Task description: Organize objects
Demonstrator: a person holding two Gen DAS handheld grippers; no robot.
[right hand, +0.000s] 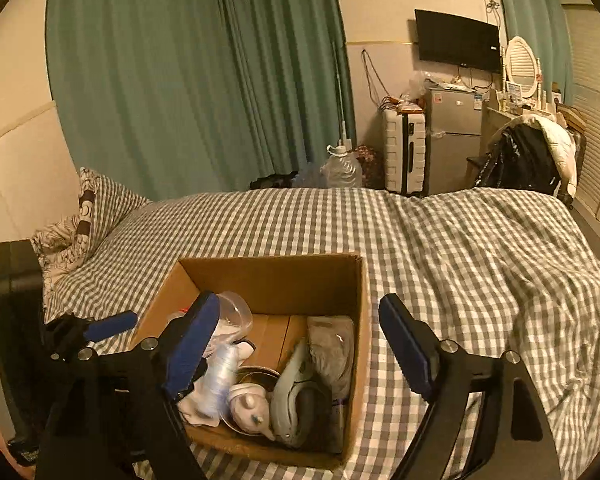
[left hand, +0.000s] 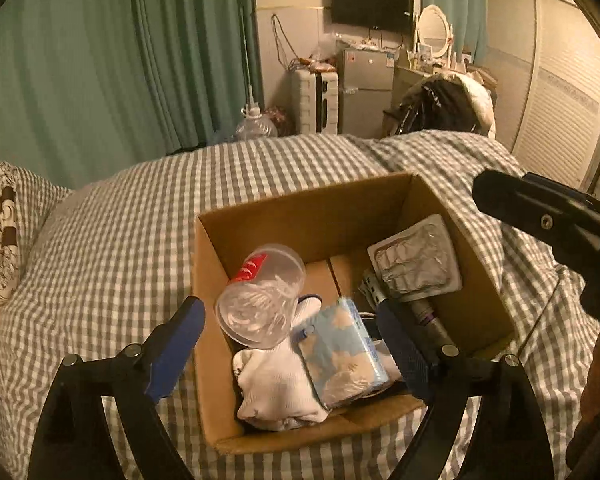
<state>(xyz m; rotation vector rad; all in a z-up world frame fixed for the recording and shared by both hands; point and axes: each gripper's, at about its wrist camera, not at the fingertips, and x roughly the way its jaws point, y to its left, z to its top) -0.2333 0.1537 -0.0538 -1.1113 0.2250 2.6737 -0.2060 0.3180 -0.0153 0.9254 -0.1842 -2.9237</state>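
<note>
An open cardboard box (left hand: 260, 224) sits on the checked bed; it also shows in the right wrist view (right hand: 276, 276). Inside lie a clear plastic cup (left hand: 260, 300), a blue patterned tissue pack (left hand: 346, 352), a white cloth (left hand: 276, 388), a foil blister pack (left hand: 416, 260) and a dark handled tool (left hand: 428, 320). My left gripper (left hand: 292, 344) is open and empty, hovering over the box's near side. My right gripper (right hand: 300, 344) is open and empty above the box's right wall. The right gripper's body shows at the right of the left wrist view (left hand: 548, 220).
The grey-and-white checked duvet (right hand: 460, 248) covers the bed, with a pillow (right hand: 100, 204) at the left. Beyond the bed stand green curtains (right hand: 200, 80), a water jug (right hand: 340, 168), a suitcase (right hand: 404, 148), a small fridge (right hand: 454, 136) and a chair with clothes (right hand: 528, 156).
</note>
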